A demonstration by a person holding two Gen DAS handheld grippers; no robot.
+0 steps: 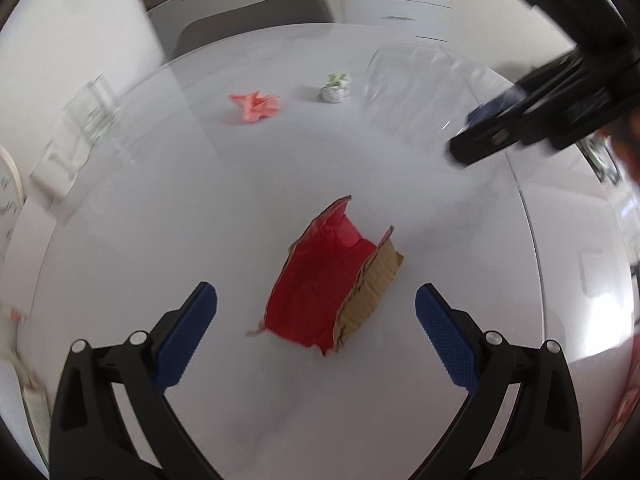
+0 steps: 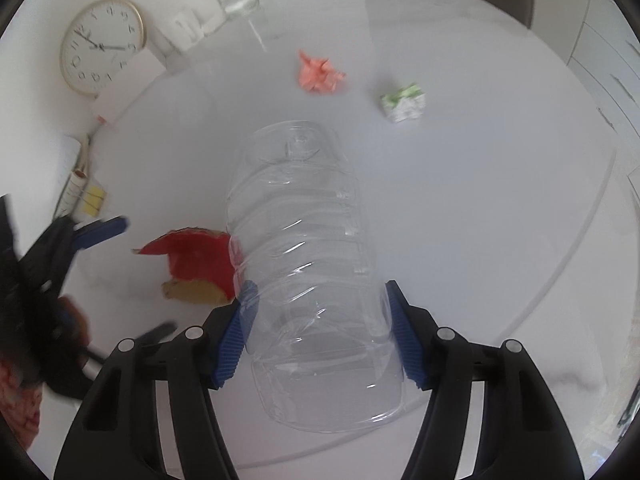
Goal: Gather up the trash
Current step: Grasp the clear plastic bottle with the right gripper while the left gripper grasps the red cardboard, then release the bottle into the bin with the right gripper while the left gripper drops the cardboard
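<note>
A torn piece of red and brown cardboard [image 1: 334,286] lies on the white table [image 1: 240,184], between and just ahead of the wide open fingers of my left gripper [image 1: 316,300]. It also shows in the right wrist view [image 2: 196,266]. My right gripper [image 2: 320,320] is shut on a clear plastic bottle [image 2: 312,256], held lengthwise above the table; the bottle shows faintly in the left wrist view [image 1: 412,80]. A crumpled pink paper [image 1: 256,106] [image 2: 320,74] and a crumpled green and white wrapper [image 1: 336,88] [image 2: 404,104] lie farther off.
A glass vase [image 1: 90,114] and a white box [image 1: 54,168] stand at the table's left edge. A round wall clock [image 2: 102,46] leans beside them. A chair [image 1: 256,20] stands behind the table. Papers [image 2: 76,176] lie at the side.
</note>
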